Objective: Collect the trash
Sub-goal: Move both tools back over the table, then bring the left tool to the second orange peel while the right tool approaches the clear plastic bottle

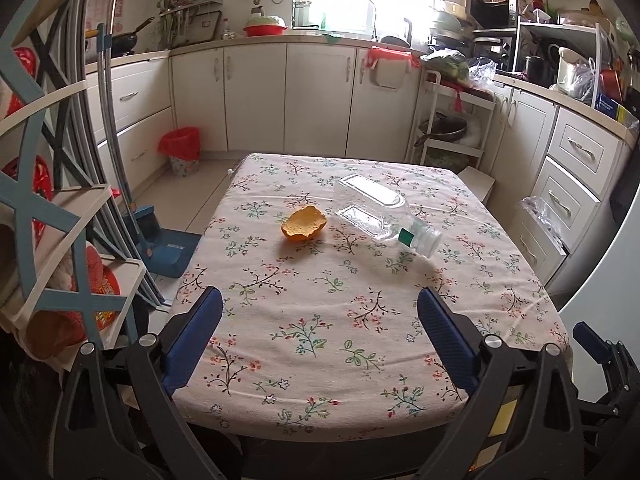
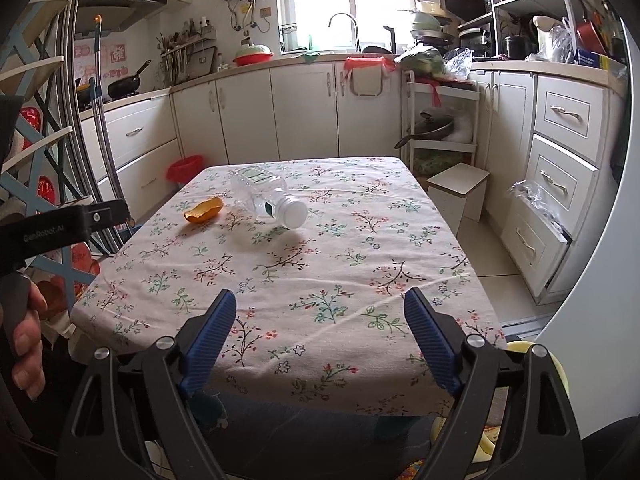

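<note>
An orange peel (image 1: 304,222) lies on the floral tablecloth (image 1: 320,320) near the table's middle; it also shows in the right wrist view (image 2: 203,209). An empty clear plastic bottle (image 1: 380,210) with a white cap lies on its side just right of the peel, and shows in the right wrist view (image 2: 269,197). My left gripper (image 1: 320,300) is open and empty above the table's near edge. My right gripper (image 2: 320,304) is open and empty, also at the near edge. A bin with a red bag (image 1: 182,148) stands on the floor at the far left (image 2: 185,168).
A blue dustpan (image 1: 168,252) and a rack (image 1: 60,200) stand left of the table. A small white stool (image 2: 460,188) and a wire cart (image 2: 440,128) stand at the far right. Cabinets (image 1: 320,96) line the back and right walls.
</note>
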`<state>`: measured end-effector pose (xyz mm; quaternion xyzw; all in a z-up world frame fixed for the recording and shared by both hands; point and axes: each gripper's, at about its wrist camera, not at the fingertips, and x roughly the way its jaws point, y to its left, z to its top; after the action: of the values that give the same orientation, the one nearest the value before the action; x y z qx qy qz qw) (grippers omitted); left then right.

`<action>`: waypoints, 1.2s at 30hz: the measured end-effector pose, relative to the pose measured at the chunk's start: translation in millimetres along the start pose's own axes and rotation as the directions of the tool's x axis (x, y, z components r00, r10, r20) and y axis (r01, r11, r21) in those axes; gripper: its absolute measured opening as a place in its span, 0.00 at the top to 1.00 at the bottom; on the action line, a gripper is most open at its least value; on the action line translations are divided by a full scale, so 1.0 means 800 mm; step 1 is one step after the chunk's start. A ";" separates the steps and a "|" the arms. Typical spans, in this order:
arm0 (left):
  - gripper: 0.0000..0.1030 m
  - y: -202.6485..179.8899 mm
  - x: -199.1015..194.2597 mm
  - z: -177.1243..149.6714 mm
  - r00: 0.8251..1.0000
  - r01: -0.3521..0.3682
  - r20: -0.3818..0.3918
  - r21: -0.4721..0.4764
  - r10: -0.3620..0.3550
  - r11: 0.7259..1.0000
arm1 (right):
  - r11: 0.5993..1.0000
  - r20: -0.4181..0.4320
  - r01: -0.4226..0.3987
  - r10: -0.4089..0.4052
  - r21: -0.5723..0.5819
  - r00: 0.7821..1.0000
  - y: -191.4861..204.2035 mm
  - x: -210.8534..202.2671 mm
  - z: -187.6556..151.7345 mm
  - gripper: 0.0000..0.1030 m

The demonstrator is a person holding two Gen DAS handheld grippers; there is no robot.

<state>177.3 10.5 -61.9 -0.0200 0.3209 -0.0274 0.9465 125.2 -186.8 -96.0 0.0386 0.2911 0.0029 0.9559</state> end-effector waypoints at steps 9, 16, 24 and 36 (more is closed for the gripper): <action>0.08 0.005 0.012 0.010 1.000 -0.021 -0.006 0.000 0.021 1.000 | 1.000 -0.018 -0.018 0.018 -0.004 1.000 0.006 0.024 0.005 0.19; 0.08 0.006 0.029 0.017 0.999 -0.034 -0.027 0.008 0.035 0.999 | 0.999 -0.031 -0.043 0.044 0.011 0.999 0.008 0.045 0.013 0.18; 0.08 0.007 0.040 0.013 0.997 -0.041 -0.058 0.020 0.042 0.999 | 0.997 -0.040 -0.072 0.073 0.018 0.997 0.014 0.057 0.017 0.17; 0.08 0.009 0.058 0.032 0.997 -0.012 -0.081 0.033 0.014 0.999 | 0.996 -0.067 -0.088 0.089 0.019 0.994 0.006 0.069 0.025 0.15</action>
<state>230.2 15.2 -70.2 -0.0014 0.3587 -0.0272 0.9331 182.4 -182.1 -109.7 0.0590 0.3215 0.0441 0.9440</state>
